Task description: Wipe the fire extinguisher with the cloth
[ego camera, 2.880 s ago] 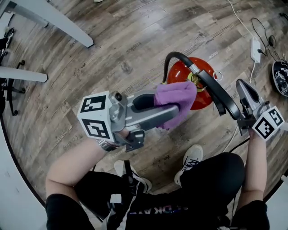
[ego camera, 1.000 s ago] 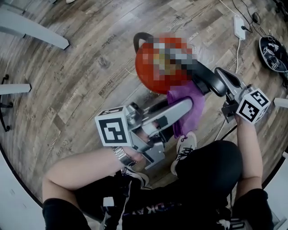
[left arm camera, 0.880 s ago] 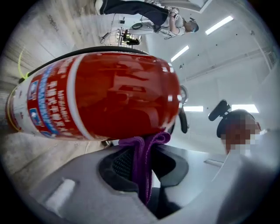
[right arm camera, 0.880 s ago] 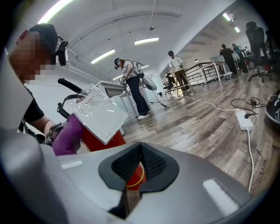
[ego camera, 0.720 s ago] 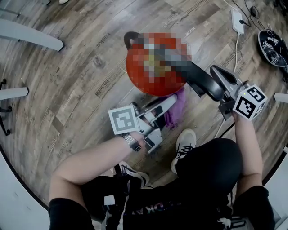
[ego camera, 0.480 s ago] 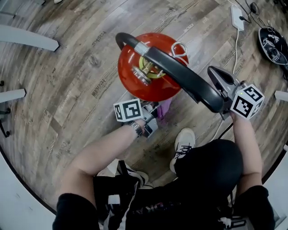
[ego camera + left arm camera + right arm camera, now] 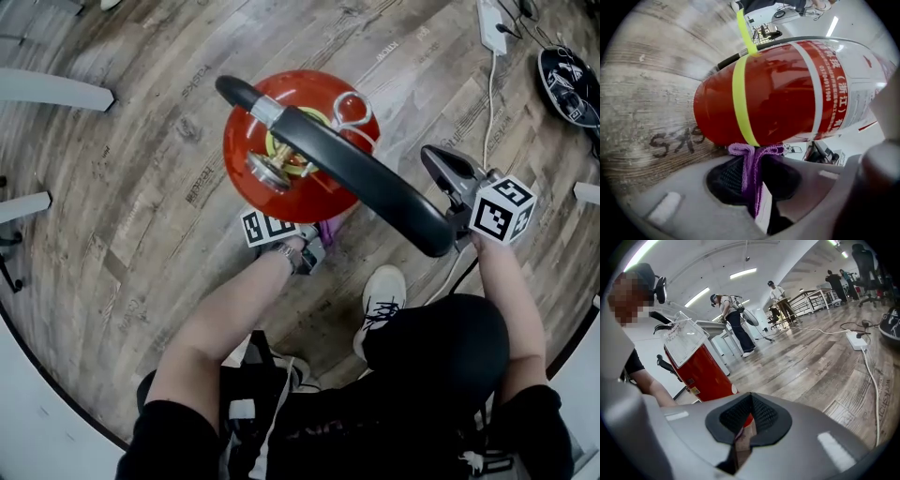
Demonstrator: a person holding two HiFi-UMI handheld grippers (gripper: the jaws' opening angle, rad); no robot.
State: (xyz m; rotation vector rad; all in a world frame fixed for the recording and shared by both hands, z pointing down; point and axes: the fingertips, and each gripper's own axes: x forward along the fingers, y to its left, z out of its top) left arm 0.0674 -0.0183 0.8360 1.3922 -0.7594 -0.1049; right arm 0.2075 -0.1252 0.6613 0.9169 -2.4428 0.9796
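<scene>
The fire extinguisher (image 7: pixel 281 155) stands on the wood-plank floor (image 7: pixel 141 197) right in front of your feet, red body seen from the top in the head view, with its black handle (image 7: pixel 375 183) slanting out toward your right side and a black hose (image 7: pixel 234 91) curling off the far side of the valve. A metal pull ring (image 7: pixel 352 109) sits by the valve. In the left gripper view the red cylinder (image 7: pixel 787 93) fills the frame, with a yellow band (image 7: pixel 740 108) round it near its base.

The purple cloth (image 7: pixel 752 171) is pinched in your left gripper (image 7: pixel 754 152): the jaws are nearly together with a folded bunch of fabric clamped between the pads, and the top edge of that bunch touches the red wall just beside the yellow band. From the head view only a scrap of cloth (image 7: pixel 330 228) shows under the tank's near edge, next to the marker cube.

Your right gripper (image 7: pixel 441 169) is held out at the right, just beside the handle's near end; whether it touches the handle you cannot tell. Its jaws (image 7: pixel 749 397) are pressed together with nothing between the pads, and past them the extinguisher (image 7: pixel 701 369) stands near.

Your white shoe (image 7: pixel 382 295) is planted near the base. A white power strip (image 7: pixel 492 14) lies well apart at the top right, and people (image 7: pixel 733 322) stand far across the room
</scene>
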